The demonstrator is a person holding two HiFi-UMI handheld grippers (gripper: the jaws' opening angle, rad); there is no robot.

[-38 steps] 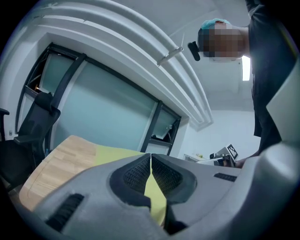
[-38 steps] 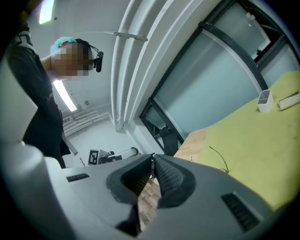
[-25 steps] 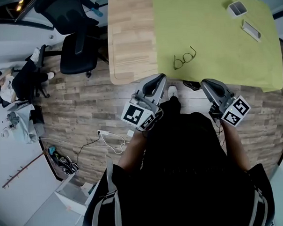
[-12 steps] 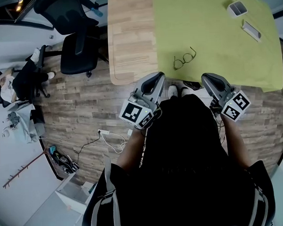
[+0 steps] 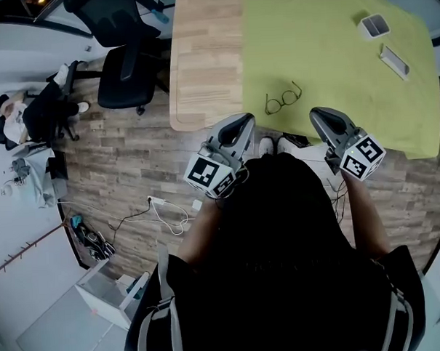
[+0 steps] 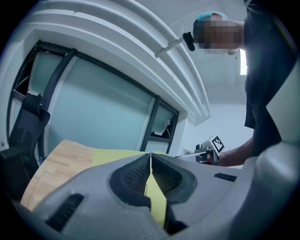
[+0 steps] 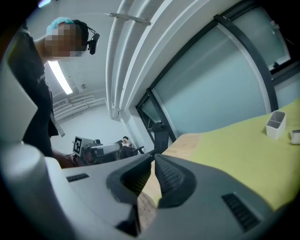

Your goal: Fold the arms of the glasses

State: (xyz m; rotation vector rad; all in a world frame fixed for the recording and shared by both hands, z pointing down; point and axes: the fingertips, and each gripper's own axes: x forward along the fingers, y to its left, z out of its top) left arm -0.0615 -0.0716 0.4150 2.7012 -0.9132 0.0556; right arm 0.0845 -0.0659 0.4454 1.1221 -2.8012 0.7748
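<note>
The glasses (image 5: 283,99) lie on the green mat (image 5: 331,50) close to the near edge of the tabletop (image 5: 200,63), roughly midway along the mat's near side. Their lenses face the near edge, and one thin arm reaches away toward the far side, so the arms look unfolded. Both grippers hang off the tabletop's near edge, over the wood floor (image 5: 132,168) and apart from the glasses, which sit beyond and between them. The left gripper (image 5: 241,122) is closed with its tips touching and nothing between its jaws; its own view (image 6: 150,157) shows the ribbed pads meeting at a thin seam, with the mat past them. The right gripper (image 5: 318,116) is likewise closed and empty, its pads meeting at the tip (image 7: 153,160). Near the mat's far right corner stands a white cup (image 5: 374,26), and just beside it, nearer, lies a flat white box (image 5: 394,60). The cup also shows at the right in the right gripper view (image 7: 275,124). A black chair (image 5: 124,73) stands off the tabletop's left edge.
</note>
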